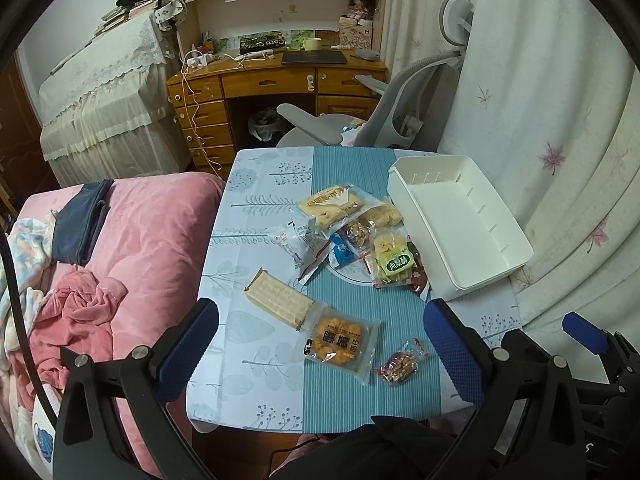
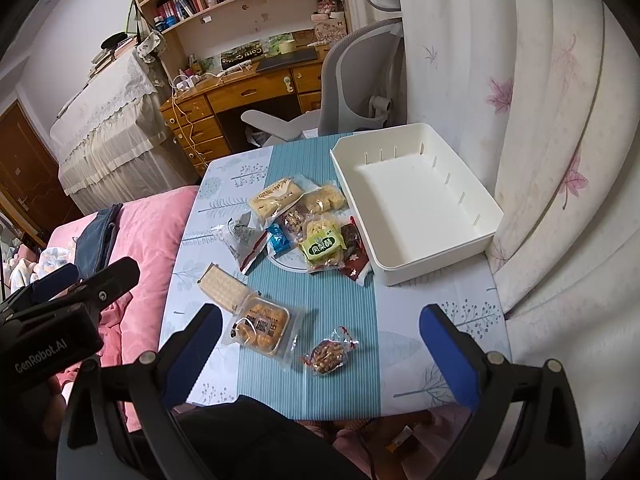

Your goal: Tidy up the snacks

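Start of sorting, I judge: white bin empty at tabletop's far right corner. Snack packets heaped mid-table beside bin. My left gripper and right gripper both spread, holding nothing, above near edge. Next: pinch walnut packet, nearest.

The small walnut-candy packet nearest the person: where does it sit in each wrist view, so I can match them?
Left wrist: the walnut-candy packet lies low and right of centre, on the teal stripe, right of the orange pastry pack.
Right wrist: the packet lies bottom centre, again right of that pack.
Shared landmark: the white bin, empty, far right on the table.
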`<action>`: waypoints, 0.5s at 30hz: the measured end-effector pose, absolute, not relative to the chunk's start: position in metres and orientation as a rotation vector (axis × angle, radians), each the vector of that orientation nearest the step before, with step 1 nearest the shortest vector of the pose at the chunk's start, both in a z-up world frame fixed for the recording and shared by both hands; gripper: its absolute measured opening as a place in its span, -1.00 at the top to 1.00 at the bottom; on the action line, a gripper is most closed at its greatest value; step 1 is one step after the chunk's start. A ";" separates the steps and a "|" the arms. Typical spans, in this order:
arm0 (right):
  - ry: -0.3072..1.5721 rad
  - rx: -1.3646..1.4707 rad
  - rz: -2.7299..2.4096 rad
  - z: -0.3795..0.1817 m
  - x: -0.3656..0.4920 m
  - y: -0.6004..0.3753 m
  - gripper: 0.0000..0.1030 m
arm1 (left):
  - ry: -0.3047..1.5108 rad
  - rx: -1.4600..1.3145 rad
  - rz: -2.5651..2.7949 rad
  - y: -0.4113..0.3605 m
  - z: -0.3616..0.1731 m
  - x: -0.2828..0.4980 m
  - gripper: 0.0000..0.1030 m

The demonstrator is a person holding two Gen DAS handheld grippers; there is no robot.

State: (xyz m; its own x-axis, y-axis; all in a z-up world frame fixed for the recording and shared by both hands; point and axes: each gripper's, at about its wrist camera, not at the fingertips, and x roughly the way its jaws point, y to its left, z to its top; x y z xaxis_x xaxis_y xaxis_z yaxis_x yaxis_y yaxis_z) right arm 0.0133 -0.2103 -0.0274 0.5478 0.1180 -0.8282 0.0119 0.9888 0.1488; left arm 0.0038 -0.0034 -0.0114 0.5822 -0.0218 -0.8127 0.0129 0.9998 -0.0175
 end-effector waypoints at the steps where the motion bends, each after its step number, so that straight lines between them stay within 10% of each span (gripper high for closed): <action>1: 0.990 0.143 0.063 -0.027 0.013 -0.210 -0.93 | 0.949 -0.010 -0.021 -0.004 -0.012 0.004 -0.98; 15: 0.992 0.145 0.066 -0.028 0.012 -0.209 -0.93 | 0.952 -0.018 -0.026 -0.009 -0.015 0.004 -0.98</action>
